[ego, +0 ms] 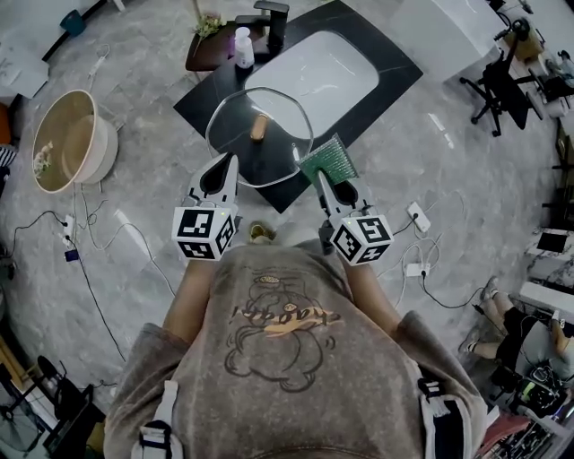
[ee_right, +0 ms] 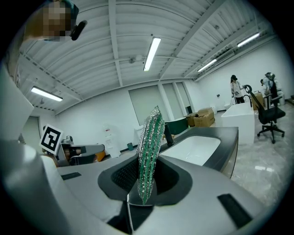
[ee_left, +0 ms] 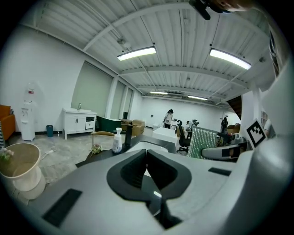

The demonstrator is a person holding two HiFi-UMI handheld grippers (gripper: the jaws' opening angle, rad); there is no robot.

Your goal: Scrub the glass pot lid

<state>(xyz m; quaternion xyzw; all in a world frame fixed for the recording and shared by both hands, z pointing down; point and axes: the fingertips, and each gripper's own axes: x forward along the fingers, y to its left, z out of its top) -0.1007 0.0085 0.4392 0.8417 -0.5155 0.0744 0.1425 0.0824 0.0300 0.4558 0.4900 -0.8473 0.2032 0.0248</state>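
The round glass pot lid (ego: 269, 157) with its wooden knob (ego: 259, 126) hangs level above the front corner of the black counter (ego: 359, 36). My left gripper (ego: 223, 164) is shut on the lid's near-left rim. In the left gripper view the jaws (ee_left: 147, 158) are pressed together, and the clear glass barely shows between them. My right gripper (ego: 324, 176) is shut on a green scrub pad (ego: 329, 159), which sits against the lid's right edge. In the right gripper view the pad (ee_right: 150, 147) stands upright between the jaws (ee_right: 144, 183), edge on.
A white sink basin (ego: 314, 76) is set in the counter, with a soap bottle (ego: 243, 47) and a dark faucet (ego: 273, 18) behind it. A beige tub (ego: 67, 139) stands at the left. Cables and a power strip (ego: 418, 218) lie on the floor. An office chair (ego: 493, 90) stands at the right.
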